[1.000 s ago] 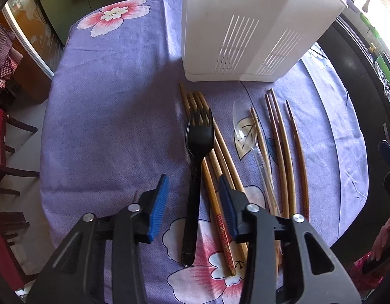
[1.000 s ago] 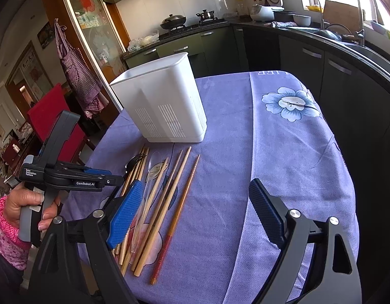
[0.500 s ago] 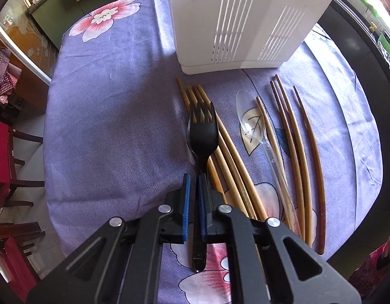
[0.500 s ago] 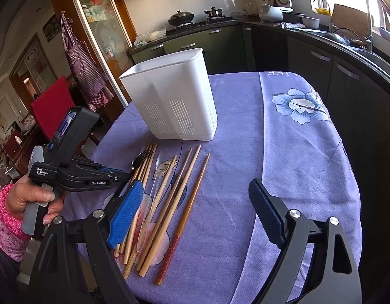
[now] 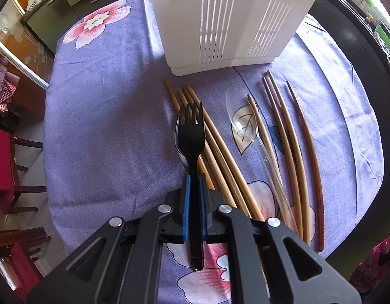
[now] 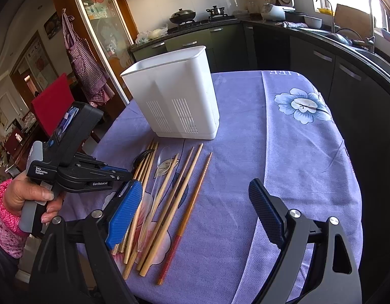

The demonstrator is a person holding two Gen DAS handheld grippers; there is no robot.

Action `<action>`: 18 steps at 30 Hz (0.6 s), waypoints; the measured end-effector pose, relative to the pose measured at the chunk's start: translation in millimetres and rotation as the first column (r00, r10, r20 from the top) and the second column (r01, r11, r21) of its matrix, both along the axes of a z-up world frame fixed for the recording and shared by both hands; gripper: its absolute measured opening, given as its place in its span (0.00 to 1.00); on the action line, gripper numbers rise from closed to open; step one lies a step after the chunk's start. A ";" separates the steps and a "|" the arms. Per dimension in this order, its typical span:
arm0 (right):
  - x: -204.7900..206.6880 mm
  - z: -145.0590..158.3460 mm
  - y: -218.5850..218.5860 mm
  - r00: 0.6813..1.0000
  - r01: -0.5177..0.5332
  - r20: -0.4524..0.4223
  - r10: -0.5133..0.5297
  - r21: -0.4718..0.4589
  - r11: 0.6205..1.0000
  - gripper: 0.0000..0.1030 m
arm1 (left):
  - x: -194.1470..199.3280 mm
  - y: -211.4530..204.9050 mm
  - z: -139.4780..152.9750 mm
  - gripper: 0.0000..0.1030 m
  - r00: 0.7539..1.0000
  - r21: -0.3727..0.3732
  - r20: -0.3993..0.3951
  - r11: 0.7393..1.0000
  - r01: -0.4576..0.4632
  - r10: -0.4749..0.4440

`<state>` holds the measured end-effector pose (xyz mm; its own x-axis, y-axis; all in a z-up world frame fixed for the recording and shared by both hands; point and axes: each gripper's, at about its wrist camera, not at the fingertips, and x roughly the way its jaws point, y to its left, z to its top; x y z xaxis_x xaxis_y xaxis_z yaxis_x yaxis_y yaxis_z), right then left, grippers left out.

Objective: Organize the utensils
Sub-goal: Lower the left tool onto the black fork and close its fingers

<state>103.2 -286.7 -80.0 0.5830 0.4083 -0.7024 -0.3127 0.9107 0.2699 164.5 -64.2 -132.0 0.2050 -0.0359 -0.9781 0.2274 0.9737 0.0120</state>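
Note:
My left gripper [image 5: 193, 182] is shut on the handle of a black plastic fork [image 5: 190, 131], whose tines point toward the white slotted utensil holder [image 5: 227, 17]. Under and beside the fork lie several wooden chopsticks [image 5: 220, 157]. A clear plastic spoon [image 5: 241, 124] lies to their right, with more chopsticks [image 5: 293, 152] beyond it. In the right wrist view my right gripper [image 6: 195, 207] hangs open over the purple cloth, with nothing between its fingers. The left gripper [image 6: 124, 174], held in a hand, shows at the left there, next to the chopsticks [image 6: 169, 202] and in front of the holder [image 6: 174, 101].
The round table wears a purple flowered cloth [image 6: 283, 164]. Red chairs [image 5: 2, 157] stand at the left table edge. Dark kitchen cabinets and a counter [image 6: 334, 58] curve round the far and right sides. A pink sleeve [image 6: 5, 223] is at the lower left.
My left gripper has gone from open around the fork's handle to shut on it, and the view has drawn closer to the holder. The right gripper has stayed open and still.

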 end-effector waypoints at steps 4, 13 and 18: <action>1.0 -1.3 -0.1 1.000 -0.002 -0.003 0.002 -0.001 1.000 0.83 | 0.5 -0.6 1.4 0.07 1.000 0.013 -0.005 1.000 0.007 -0.007; 0.7 -5.2 5.3 1.000 -0.021 -0.015 0.021 -0.004 1.000 0.83 | 10.4 -1.2 -3.3 0.08 0.999 0.033 -0.030 0.999 0.021 -0.020; 1.0 -4.7 6.8 1.000 -0.025 -0.017 0.025 -0.008 1.000 0.83 | 14.2 2.7 -1.3 0.22 0.999 0.030 -0.032 0.999 0.014 -0.013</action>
